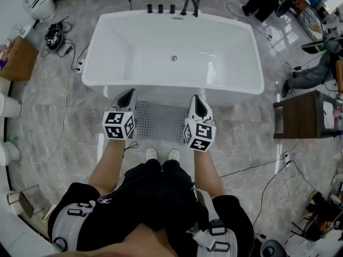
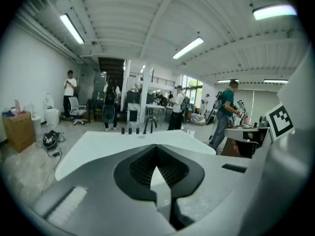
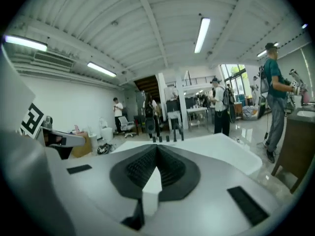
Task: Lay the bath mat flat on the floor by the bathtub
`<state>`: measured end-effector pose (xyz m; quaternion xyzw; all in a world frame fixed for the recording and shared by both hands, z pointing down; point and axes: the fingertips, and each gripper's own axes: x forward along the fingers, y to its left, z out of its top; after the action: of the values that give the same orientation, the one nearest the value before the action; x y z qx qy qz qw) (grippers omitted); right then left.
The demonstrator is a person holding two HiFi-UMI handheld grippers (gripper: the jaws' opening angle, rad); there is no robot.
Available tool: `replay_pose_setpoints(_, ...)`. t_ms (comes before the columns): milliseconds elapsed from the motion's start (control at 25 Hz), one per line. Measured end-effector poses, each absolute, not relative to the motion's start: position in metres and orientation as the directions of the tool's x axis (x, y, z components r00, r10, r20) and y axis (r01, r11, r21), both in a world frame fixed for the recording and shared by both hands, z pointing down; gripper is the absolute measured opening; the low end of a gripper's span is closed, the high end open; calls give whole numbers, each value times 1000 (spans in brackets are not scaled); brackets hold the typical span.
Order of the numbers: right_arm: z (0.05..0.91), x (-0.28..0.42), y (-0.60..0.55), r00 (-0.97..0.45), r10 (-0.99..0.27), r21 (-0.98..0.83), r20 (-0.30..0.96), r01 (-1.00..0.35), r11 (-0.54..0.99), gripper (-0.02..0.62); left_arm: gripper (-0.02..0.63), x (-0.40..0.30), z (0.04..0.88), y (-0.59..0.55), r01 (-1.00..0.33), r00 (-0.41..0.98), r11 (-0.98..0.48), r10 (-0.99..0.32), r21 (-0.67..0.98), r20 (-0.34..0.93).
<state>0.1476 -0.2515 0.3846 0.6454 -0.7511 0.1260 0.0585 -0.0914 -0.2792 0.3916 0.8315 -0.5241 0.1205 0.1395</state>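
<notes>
I can read no words, numbers or brand names anywhere from here. The only printed marks are black-and-white square patterns on the cube [image 1: 119, 125] of my left tool [image 1: 127, 98] and on the matching one of my right tool [image 1: 199, 105], and they spell nothing. The cardboard box [image 1: 19, 58] near the wall shows no legible label.
</notes>
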Motion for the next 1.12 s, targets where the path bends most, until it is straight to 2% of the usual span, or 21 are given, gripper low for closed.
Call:
replay_pose_setpoints(160,276,146,-244,-191,-980,-98,46,-978,186,5,3,-79,283,-274,-909,413,-417,-889,25,198)
replay_pose_setpoints(320,225,144,-229,-197,-979,-84,-48,-976,200,5,4,-72,225,-255,-903,427,-430,-899,-6,101)
replay_pose_setpoints(520,210,150,-224,-185,-981,-76,-52,-979,188,5,5,-69,209,-240,-899,434,-437,-899,-27,61)
replay_pose_setpoints(1120,223,161,-217,-189,-982,-96,-14,-977,189,5,5,-60,219,-232,-893,448,-450,-889,-4,91)
